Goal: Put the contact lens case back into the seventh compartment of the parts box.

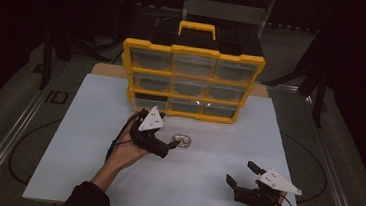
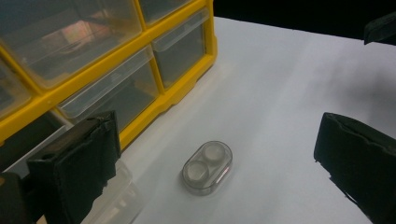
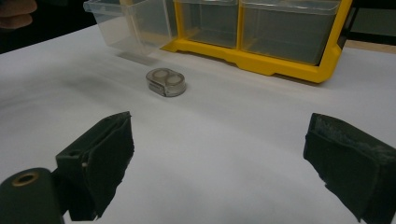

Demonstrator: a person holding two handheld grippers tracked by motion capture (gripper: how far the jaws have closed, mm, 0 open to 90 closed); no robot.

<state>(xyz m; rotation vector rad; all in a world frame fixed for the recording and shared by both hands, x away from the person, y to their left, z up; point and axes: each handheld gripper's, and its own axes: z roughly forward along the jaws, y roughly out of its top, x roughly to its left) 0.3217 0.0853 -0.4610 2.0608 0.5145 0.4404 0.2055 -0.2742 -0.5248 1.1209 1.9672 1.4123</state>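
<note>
Yellow drawer cabinet (image 1: 191, 81) stands upright at the 12 o'clock side of the white bench (image 1: 67, 138), its clear drawer fronts facing the person, so the drawers can be reached from the working side. One clear drawer (image 3: 126, 21) at the lower left of the cabinet is pulled out over the bench; the right gripper view shows it standing forward of its neighbours. Judged: it has been left open to receive something.

A small clear two-well case (image 2: 207, 167) lies flat on the bench near the cabinet's base, just toward 6 o'clock of the bottom row and apart from the open drawer. It is not touching either claw.

Left claw (image 1: 170, 144) hangs close over the bench at 9 o'clock of the case, jaws spread wide and empty; the left gripper view shows the case between and ahead of the two pads, which suggests a lined-up approach for a grasp.

Right claw (image 1: 241, 174) sits at 5 o'clock of the bench, well apart from the case, jaws wide apart, holding nothing. Judged: parked clear so the left side can work.
</note>
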